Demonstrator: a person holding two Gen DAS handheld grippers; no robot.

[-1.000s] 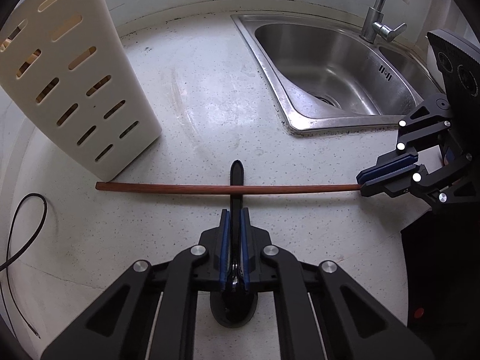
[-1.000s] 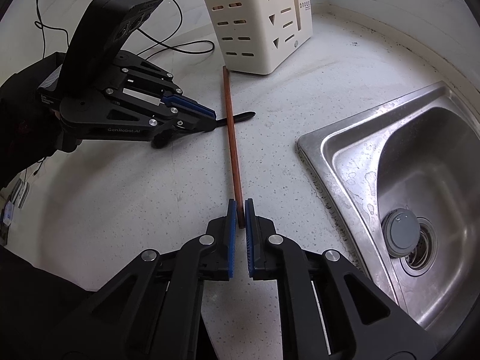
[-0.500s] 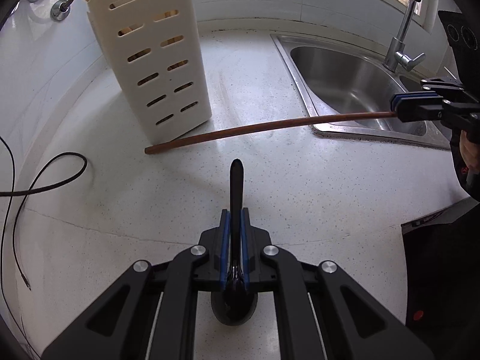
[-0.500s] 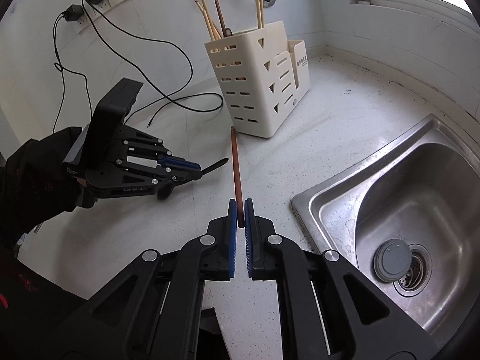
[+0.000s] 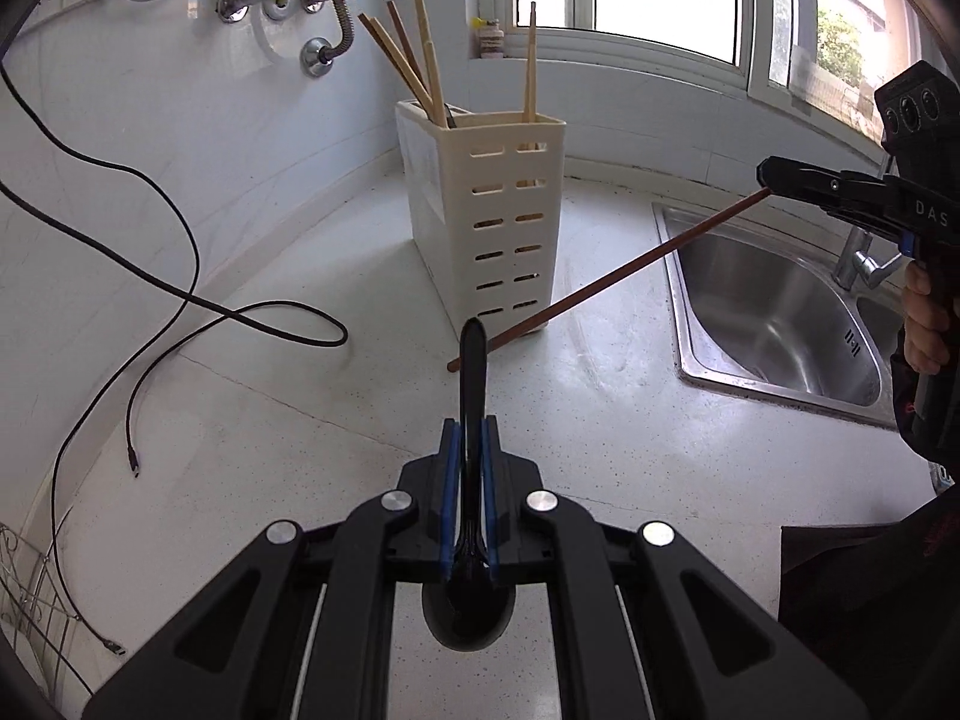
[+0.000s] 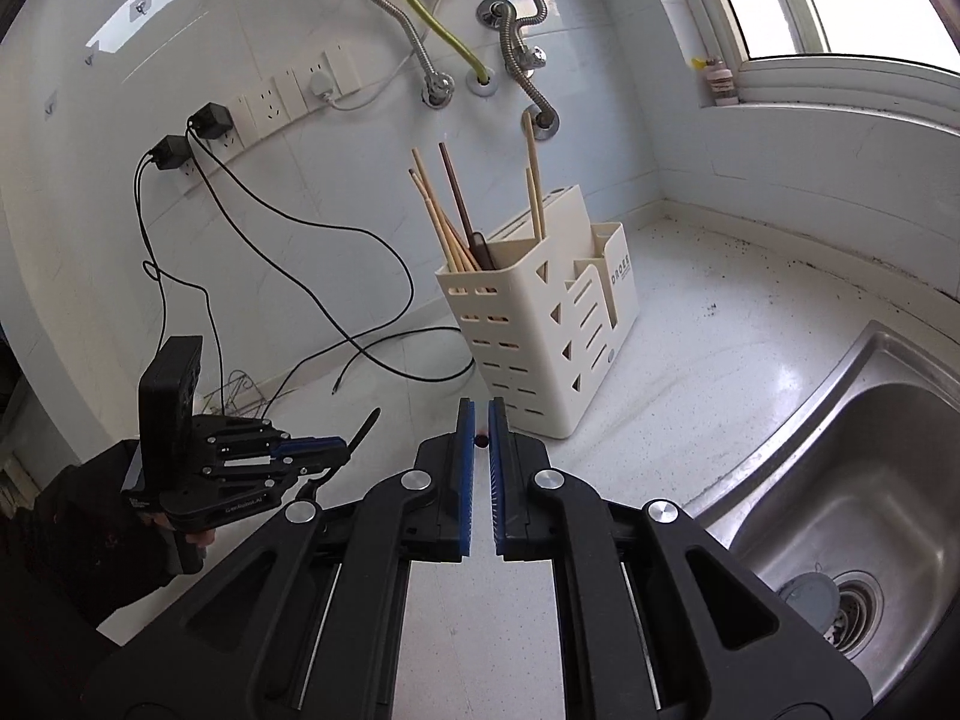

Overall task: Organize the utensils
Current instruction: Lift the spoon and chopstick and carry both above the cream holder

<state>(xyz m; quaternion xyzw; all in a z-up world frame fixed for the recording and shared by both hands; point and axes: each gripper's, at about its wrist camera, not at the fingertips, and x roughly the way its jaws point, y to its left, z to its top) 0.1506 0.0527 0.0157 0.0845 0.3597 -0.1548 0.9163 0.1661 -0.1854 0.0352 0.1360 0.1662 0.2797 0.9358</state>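
Holding one utensil in each hand-held gripper above the surface (image 5: 300, 420).
The left hand-held gripper (image 5: 471, 438) is clamped on a black spoon (image 5: 471, 360), handle pointing forward; the right hand-held gripper (image 6: 480, 414) pinches one end of a brown chopstick (image 5: 612, 276), held in the air and slanting down toward the cream holder (image 5: 510, 228), which has chopsticks (image 5: 408, 54) standing in it beside the sink (image 5: 780, 324).

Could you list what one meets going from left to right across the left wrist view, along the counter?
Black cable → black spoon held in the left tool → cream utensil holder → red-brown chopstick → sink → right tool.
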